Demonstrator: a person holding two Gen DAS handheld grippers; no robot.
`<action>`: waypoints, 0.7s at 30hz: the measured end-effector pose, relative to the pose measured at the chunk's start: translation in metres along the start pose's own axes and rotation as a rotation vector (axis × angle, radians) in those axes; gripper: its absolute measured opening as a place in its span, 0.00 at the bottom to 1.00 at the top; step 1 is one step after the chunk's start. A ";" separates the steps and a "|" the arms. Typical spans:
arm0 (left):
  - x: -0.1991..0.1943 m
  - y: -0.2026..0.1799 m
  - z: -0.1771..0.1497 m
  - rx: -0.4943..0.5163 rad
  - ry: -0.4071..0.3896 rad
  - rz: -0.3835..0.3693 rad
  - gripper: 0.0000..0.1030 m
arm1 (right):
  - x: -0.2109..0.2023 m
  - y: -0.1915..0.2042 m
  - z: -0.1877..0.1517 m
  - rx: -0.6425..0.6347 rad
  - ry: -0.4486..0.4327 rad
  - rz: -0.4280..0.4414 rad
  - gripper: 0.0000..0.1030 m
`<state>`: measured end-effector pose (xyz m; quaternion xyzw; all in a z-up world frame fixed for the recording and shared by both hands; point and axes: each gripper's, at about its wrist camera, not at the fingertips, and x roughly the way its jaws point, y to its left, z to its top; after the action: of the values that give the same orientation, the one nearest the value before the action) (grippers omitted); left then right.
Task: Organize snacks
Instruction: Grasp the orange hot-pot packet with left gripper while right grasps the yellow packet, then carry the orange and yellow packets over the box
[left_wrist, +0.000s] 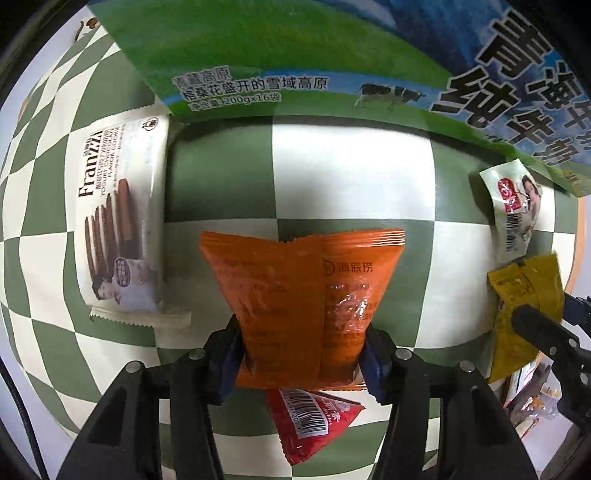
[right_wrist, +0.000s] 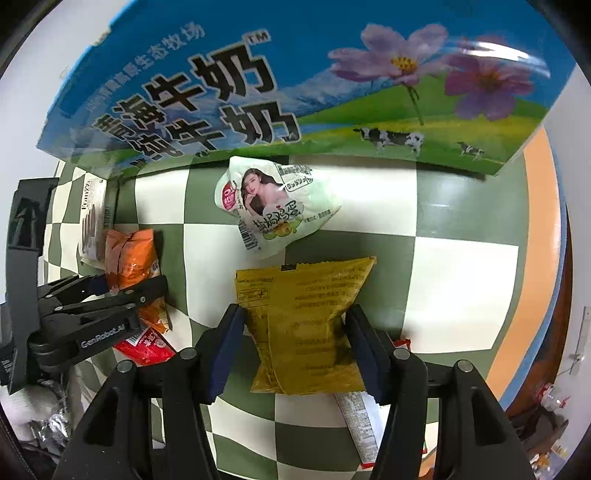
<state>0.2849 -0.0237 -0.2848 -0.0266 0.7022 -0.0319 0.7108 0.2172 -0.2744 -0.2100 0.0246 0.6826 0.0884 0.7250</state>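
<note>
A: Left gripper (left_wrist: 301, 354)?
B: Jaws pinched on the orange packet (left_wrist: 295, 295), long axis pointing ahead toward the milk carton (left_wrist: 295, 55).
A: Right gripper (right_wrist: 295, 349)?
B: Clamped on the yellow packet (right_wrist: 306, 325); carton dead ahead, egg pouch (right_wrist: 277, 206) between.

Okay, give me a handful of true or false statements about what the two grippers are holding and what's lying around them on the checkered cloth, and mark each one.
1. The left gripper grips an orange packet. True.
2. The right gripper is empty. False: it is shut on a yellow packet.
3. A white Franzzi cookie pack lies left of the orange packet in the left wrist view. True.
4. The egg snack pouch sits inside the milk carton box. False: it lies on the checkered cloth in front of the box.
5. A red packet lies below the left gripper. True.
</note>
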 end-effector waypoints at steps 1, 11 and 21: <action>0.000 0.000 0.000 -0.002 -0.001 -0.001 0.51 | 0.001 0.000 0.000 0.001 0.004 0.002 0.60; -0.036 0.011 -0.029 -0.025 -0.084 -0.032 0.44 | 0.000 0.018 -0.006 -0.027 -0.046 -0.020 0.50; -0.148 -0.016 -0.037 0.052 -0.241 -0.162 0.44 | -0.080 0.015 -0.013 0.011 -0.181 0.141 0.49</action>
<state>0.2457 -0.0269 -0.1364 -0.0681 0.6060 -0.1040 0.7857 0.1990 -0.2740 -0.1294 0.0846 0.6115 0.1328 0.7754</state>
